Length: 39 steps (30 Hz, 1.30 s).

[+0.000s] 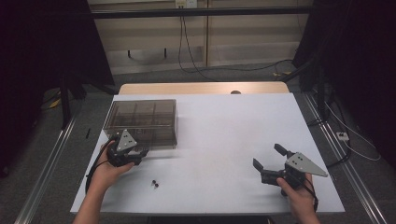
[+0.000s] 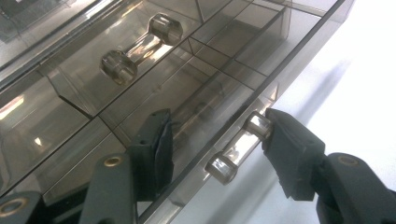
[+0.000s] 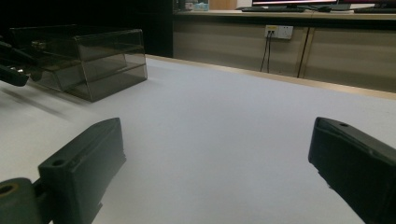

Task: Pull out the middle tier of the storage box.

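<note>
Seen from the high view, the smoky transparent plastic drawer box (image 1: 142, 122) sat at the far-left part of the white worktop (image 1: 224, 135), w/ the left gripper (image 1: 140, 152) right at its near face. In the left gripper view the fingers (image 2: 152, 149) stood either side of the lower drawer's clear dumbbell-shaped bar handle (image 2: 240, 147): the right-hand finger touched the handle's far end knob, the other finger sat apart from it against the drawer front. So the fingers were partway spread around the handle, not pinching it. A second clear bar handle (image 2: 141, 48) showed on the drawer above, untouched.

The right gripper (image 1: 271, 161) was held at the near-right of the worktop, well apart from the box, fingers spread wide w/ nothing between them; the right gripper view showed bare white surface between the two black fingers (image 3: 84, 163) and the box far off at upper left.

Two small dark round bits (image 1: 154, 183) lay on the worktop near the front edge, just right of the left hand (image 1: 106, 173).
</note>
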{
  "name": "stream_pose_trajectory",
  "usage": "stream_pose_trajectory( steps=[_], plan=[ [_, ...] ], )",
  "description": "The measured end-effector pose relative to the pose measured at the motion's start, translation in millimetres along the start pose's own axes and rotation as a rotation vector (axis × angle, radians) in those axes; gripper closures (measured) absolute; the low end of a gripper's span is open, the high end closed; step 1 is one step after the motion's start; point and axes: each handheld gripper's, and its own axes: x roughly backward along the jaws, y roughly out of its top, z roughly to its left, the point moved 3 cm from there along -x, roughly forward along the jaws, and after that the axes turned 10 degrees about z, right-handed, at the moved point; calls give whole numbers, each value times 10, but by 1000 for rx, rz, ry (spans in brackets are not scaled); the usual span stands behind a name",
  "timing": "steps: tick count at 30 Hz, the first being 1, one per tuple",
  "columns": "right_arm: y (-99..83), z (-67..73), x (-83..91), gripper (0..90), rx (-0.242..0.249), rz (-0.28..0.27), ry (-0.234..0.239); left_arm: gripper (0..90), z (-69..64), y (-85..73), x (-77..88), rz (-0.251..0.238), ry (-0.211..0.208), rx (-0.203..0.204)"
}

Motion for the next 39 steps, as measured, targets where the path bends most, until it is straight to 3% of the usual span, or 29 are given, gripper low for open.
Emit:
stream_pose_trajectory(
  steps=[10,39],
  plan=[
    [-2,-8,2,30,-2,0,-1,474,-37,10,70,-6,-33,-17],
    [1,9,-3,30,-3,0,2,476,-154,-152,196,-10,-58,-35]
  ],
)
